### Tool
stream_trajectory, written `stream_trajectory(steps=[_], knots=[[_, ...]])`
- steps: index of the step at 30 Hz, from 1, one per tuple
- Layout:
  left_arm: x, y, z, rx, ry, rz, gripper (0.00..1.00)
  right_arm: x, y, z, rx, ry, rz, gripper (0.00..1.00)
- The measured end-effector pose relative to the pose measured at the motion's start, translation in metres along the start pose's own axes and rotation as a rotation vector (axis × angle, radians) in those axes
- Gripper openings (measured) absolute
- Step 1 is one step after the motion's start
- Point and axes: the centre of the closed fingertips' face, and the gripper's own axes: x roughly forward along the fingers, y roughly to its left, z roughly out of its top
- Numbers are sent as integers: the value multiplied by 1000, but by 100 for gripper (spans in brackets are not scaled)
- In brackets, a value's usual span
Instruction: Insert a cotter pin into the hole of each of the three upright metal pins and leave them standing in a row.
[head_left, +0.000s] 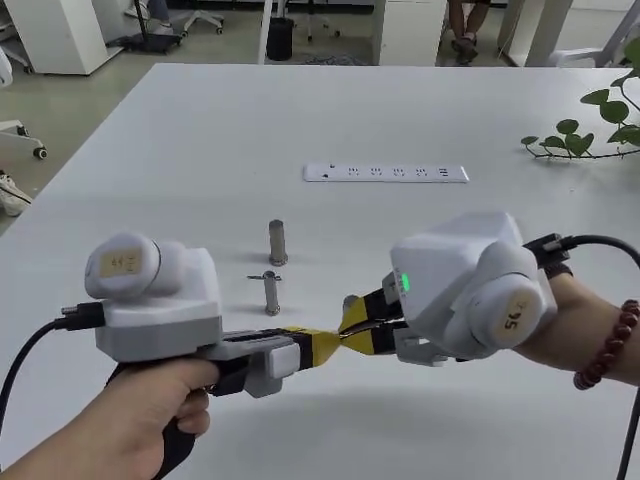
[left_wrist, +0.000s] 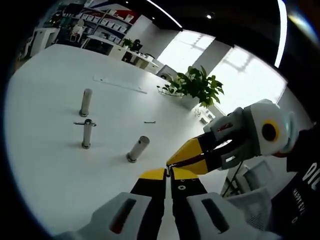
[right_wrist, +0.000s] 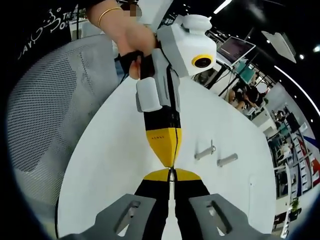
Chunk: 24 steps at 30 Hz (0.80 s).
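Above the surface (head_left: 450, 110), the left hand-held gripper (left_wrist: 169, 174) and right hand-held gripper (right_wrist: 171, 175) meet tip to tip, both pressed together. One metal pin (head_left: 270, 292) beyond them carries its cotter pin (head_left: 258, 277); next, likely, threading another through the bare pin (head_left: 277, 243).

The left tongs (head_left: 322, 343) and right tongs (head_left: 352, 325) touch tips; behind, bare pin (head_left: 277, 243) and cotter-pinned pin (head_left: 270, 292).

open-plan office, long white table (head_left: 200, 130), swivel chairs (head_left: 203, 17), potted plant (left_wrist: 199, 86)
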Motion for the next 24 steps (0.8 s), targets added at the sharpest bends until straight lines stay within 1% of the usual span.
stream_trajectory(steps=[2,8,15,17,20,24], knots=[[0,0,0,-7,-1,1,1,0,0,0,5,-1,-2,0],[-1,0,-2,2,4,-4,1,1,2,1,19,-5,2,0],[-1,0,-5,29,23,-7,0,2,5,0,16,-4,7,0],[0,0,-6,43,28,-5,0,3,6,-1,19,-2,7,0],[0,-1,-8,78,40,0,0,3,7,-1,23,3,12,0],[0,-1,-10,115,54,0,0,4,10,-1,38,-5,24,0]])
